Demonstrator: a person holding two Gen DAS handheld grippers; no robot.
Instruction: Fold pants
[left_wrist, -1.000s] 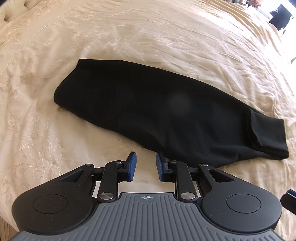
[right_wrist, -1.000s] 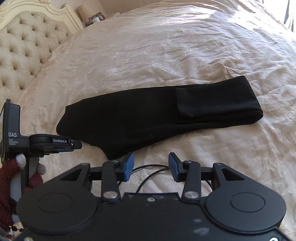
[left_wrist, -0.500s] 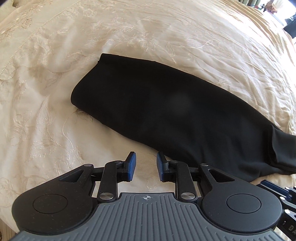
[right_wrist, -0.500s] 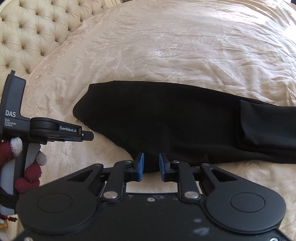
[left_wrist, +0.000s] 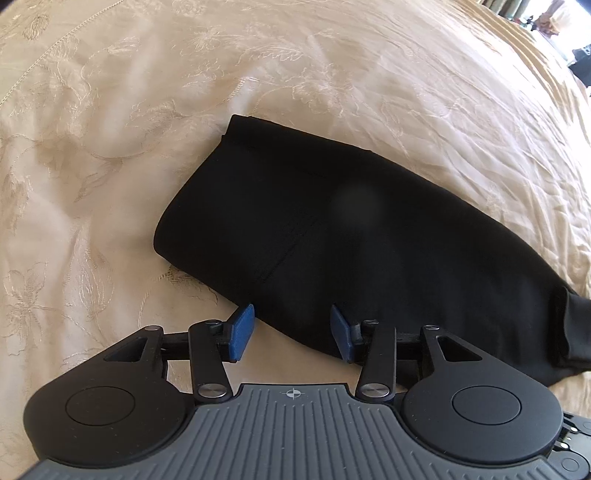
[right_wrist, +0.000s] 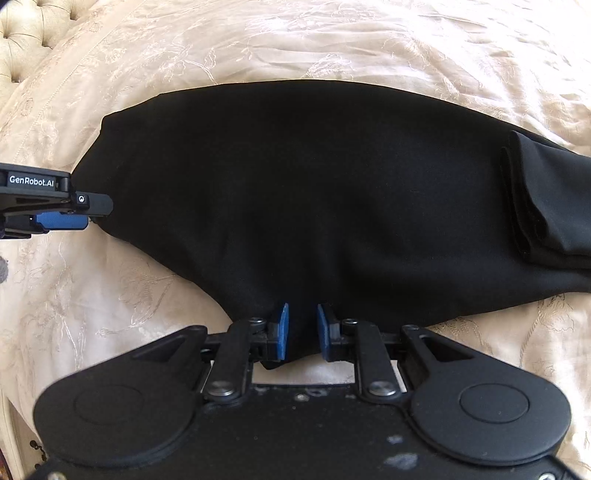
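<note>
Pants (right_wrist: 314, 192) are laid lengthwise on the bed (left_wrist: 110, 147), already folded to a long strip. L gripper (left_wrist: 291, 334) has just been opened over the near edge, nothing pinched. R gripper (right_wrist: 302, 332) is narrowed w/ near-edge cloth between its fingers; real pinch can't be told, prob. for the next fold.

Daylight, bright and warm across the cream bedspread (left_wrist: 110, 184); strongest at far right, where the background blows out. The black pants (right_wrist: 314, 192) read as near-featureless dark. A hazy lens smudge sits mid-frame in the left view. Fisheye bending at edges; near housings soft.
</note>
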